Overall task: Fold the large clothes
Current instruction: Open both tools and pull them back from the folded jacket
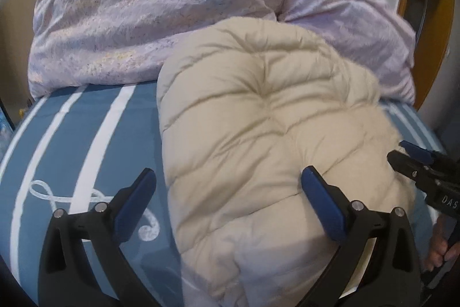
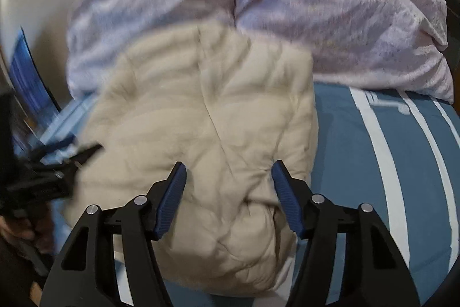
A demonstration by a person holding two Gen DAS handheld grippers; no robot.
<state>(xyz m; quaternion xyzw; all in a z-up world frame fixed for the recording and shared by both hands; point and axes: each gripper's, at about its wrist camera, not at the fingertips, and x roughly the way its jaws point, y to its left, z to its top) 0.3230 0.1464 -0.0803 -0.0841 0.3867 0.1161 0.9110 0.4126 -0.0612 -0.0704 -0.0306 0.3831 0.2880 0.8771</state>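
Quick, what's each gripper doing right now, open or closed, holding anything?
Left gripper: open, holding nothing, above the beige quilted puffer jacket.
Right gripper: open, holding nothing, over the same jacket.

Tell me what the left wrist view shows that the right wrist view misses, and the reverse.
Only the left wrist view: a white looped scroll pattern on the blue bedspread, and the right gripper entering from the right edge. Only the right wrist view: a blue panel by the wall at left, and the left gripper, blurred. Both: the beige puffer jacket folded on the striped bedspread, the lilac duvet behind, jaws open, holding nothing.
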